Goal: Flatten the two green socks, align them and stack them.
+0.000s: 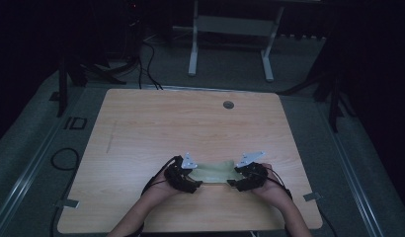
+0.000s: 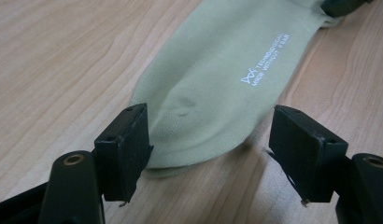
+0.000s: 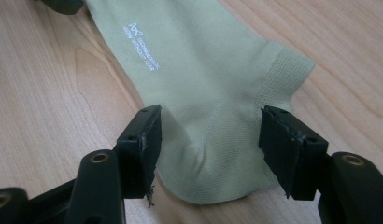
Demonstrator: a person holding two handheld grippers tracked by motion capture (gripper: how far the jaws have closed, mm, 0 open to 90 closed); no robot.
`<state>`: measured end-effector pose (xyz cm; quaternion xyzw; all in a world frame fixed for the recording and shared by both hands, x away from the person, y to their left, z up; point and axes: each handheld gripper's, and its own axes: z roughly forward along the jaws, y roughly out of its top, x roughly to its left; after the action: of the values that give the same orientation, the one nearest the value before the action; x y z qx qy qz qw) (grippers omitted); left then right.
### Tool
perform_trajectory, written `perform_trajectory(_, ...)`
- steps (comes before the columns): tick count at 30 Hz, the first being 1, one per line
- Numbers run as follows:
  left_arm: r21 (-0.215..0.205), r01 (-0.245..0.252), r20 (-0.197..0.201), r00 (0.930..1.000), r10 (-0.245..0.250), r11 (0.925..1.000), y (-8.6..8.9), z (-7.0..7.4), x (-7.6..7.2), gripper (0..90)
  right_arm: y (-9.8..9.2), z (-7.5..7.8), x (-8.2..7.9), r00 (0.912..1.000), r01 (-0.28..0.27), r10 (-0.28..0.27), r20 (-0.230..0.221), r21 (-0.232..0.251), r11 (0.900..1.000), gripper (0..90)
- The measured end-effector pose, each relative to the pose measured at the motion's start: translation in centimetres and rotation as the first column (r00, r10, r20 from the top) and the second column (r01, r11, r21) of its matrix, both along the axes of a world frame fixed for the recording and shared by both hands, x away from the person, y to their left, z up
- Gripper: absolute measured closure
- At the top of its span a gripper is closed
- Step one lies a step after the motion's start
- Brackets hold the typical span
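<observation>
Pale green sock (image 1: 215, 173) lies flat on the wooden table (image 1: 156, 128), near the person's edge, stretched sideways between the two grippers. Left gripper (image 2: 208, 154) sits at the toe end: jaws apart, rounded toe lies between them, pads not pressing the cloth as far as the left gripper view shows. Left pad (image 2: 126, 149) sits just beside or over the toe edge, right pad (image 2: 301, 151) is clear of the fabric over bare wood. Right gripper (image 3: 210, 149) sits at the heel and cuff end, also released, heel between the jaws, neither pad pinching. White printed lettering (image 2: 264, 58) faces up on the sole. Both hands rest low at the table in the high view, left hand (image 1: 163, 190) and right hand (image 1: 269, 187).

Risks, judged from here: sock looks laid out flat, small crease at the toe. If either gripper lifts off carelessly, a pad edge could snag the knit and drag the sock out of its flat lay; the left pad at the toe edge looks the likelier culprit. Frayed bit on the right gripper's left pad (image 3: 143, 149) could catch threads too. If a re-grip is meant, the open jaws straddle wide, so closing may bunch the cloth rather than pinch one layer cleanly.
</observation>
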<state>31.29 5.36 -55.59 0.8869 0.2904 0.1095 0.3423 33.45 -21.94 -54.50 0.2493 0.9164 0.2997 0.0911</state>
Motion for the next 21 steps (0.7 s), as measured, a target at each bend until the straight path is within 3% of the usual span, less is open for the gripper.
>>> perform_trajectory(3,-0.047,0.011,-0.010,0.9999,-0.012,0.9988,0.2,0.5,-0.4,26.5,-0.1,0.6,0.0,0.9998,0.007,-0.007,0.016,0.012,1.000,35.6)
perform_trajectory(6,-0.097,0.002,-0.009,1.0000,-0.003,0.9953,0.6,1.1,-0.6,20.2,-0.4,1.0,0.1,0.9998,0.010,-0.011,0.019,0.061,0.998,30.8)
perform_trajectory(9,-0.106,-0.028,0.037,0.9988,0.032,0.9940,0.9,1.5,-0.9,15.5,-0.7,1.3,-0.1,0.9996,0.022,-0.024,0.015,0.119,0.993,27.9)
perform_trajectory(12,-0.161,-0.065,0.080,0.9937,0.079,0.9848,1.5,2.0,-1.4,14.6,-1.0,1.4,-0.3,0.9998,0.017,-0.016,-0.012,0.150,0.988,20.1)
perform_trajectory(14,-0.182,-0.077,0.100,0.9904,0.096,0.9803,1.9,2.1,-1.7,14.6,-1.3,1.7,-0.5,0.9996,0.029,-0.029,-0.005,0.174,0.984,18.7)
perform_trajectory(16,-0.189,-0.094,0.095,0.9889,0.114,0.9774,2.2,2.1,-1.7,14.0,-1.6,1.9,-0.7,0.9989,0.044,-0.046,0.004,0.191,0.981,17.5)
perform_trajectory(21,-0.184,-0.146,0.076,0.9838,0.162,0.9720,2.8,1.6,-1.9,1.6,-2.1,2.2,-1.2,0.9945,0.061,-0.076,0.072,0.197,0.979,14.4)
